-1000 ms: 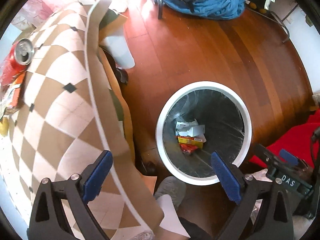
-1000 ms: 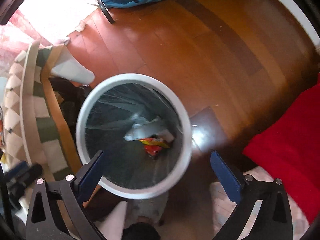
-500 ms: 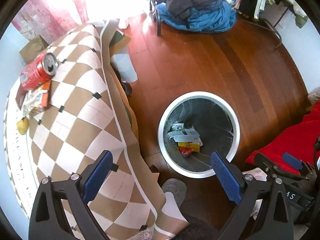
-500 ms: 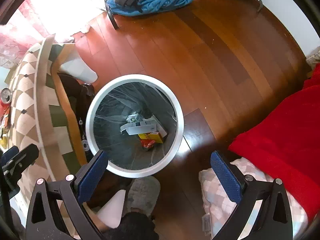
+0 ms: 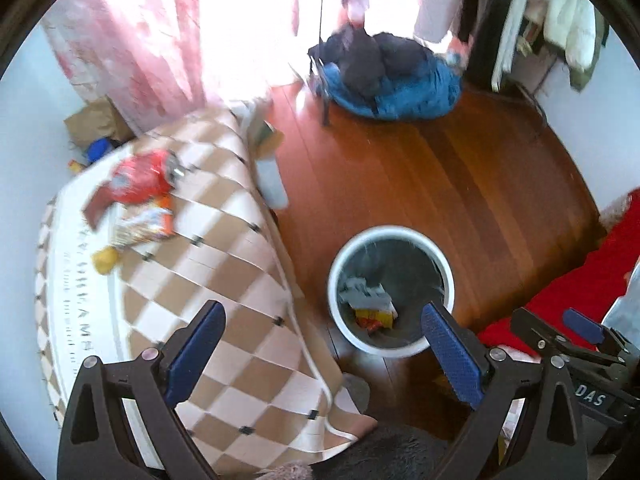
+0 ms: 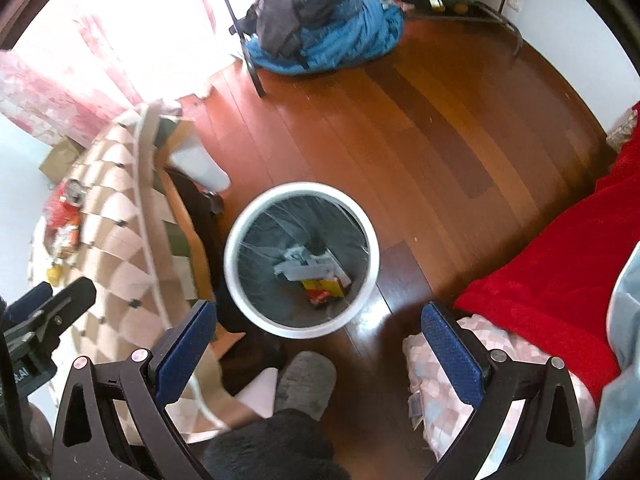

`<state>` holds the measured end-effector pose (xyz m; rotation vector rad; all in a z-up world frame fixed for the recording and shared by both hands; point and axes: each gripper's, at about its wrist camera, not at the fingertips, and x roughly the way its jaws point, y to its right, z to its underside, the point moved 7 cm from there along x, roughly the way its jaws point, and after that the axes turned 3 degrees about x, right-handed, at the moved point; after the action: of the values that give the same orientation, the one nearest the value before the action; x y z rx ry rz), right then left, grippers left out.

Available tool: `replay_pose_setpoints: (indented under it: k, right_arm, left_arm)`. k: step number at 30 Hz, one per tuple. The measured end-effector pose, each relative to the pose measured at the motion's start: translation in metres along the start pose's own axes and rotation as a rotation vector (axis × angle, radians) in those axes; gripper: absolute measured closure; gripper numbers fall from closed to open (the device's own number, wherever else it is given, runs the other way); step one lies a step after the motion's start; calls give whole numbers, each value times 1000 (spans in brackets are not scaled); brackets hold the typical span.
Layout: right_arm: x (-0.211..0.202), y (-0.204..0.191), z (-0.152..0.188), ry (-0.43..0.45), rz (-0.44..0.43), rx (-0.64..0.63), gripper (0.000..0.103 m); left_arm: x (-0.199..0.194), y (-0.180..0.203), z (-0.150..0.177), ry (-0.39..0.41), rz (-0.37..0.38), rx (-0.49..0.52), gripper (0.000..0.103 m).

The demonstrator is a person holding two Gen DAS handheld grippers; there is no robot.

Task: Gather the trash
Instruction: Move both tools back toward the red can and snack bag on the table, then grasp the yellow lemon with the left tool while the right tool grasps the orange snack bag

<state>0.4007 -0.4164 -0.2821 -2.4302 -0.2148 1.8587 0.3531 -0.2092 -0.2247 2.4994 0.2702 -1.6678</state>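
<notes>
Both my grippers hang empty between pickups. The left gripper (image 5: 320, 348) has its blue fingers (image 5: 194, 350) spread wide with nothing between them, and the right gripper (image 6: 316, 350) is just as wide and holds nothing either. I judge this the gap between one drop and the next fetch: some trash is in the bin, more waits on the tabletop.

Nearest me is the white-rimmed trash bin (image 6: 236, 284), standing on the wooden floor (image 6: 420, 140) just beside the edge of the checkered tablecloth (image 5: 224, 272). It is lined with a dark bag, and at the bottom lie grey-white paper scraps (image 6: 304, 266) with a yellow-and-red wrapper (image 6: 322, 288) touching them. The bin is far from full.

Further out on the tabletop, well apart from the bin, sits the trash left to collect: a small yellow lump (image 5: 105, 259) nearest, then an orange-and-white snack packet (image 5: 142, 226), then a red crushed can (image 5: 138, 180) lying on its side beyond it, with a dark flat scrap (image 5: 94, 210) at its near edge. Motion blur softens all of them, so I cannot read any label.

The next move, as I see it, calls for swinging the left gripper out over the tabletop, lining the open fingers across the packet or the can, and closing gently; the can could roll, and the thin packet could slip.
</notes>
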Motion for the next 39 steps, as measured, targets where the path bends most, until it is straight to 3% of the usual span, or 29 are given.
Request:
replay_pose_setpoints:
  k: [6,10,15,18,25,31,33,34,35,36,39]
  right_arm:
    - [-54,-66,-11,81,-118,-44,0]
    - [-60,-143,-10,55,-206,-129,0]
    - [-19,-247,-4,-38,-279,-207,0]
    - [32,-310,1,-119,-315,-197,0]
    - [137,-401,-2,-195,-236,-210,3]
    - [176,-434,1,-205,-193,-240,21]
    - [180,-439,5,-202,-175,-271,42]
    - [179,-441,7,-174,-161,-297,46]
    - [179,-443,9,-176,-166,-310,72]
    - [180,-442,13,-185,-170,-319,85]
    - [174,-433,20,-154,-153,-367,89]
  left_arm:
    - [-49,-88,-11,118,-58,-122,3]
    - [-49,-177,1,120,-158,-235,3]
    - [-8,-288,42,27,-279,-378,3]
    - [26,-337,67,-43,-326,-434,3]
    - [78,-387,96,-123,-330,-478,3]
    - [94,-379,81,-111,-279,-433,3]
    - [97,-372,73,-108,-262,-410,3]
    - [98,-368,68,-106,-242,-398,3]
    - [99,-364,65,-104,-223,-391,3]
    - [101,-359,63,-104,-210,-382,3]
    - [108,-348,56,-108,-175,-353,3]
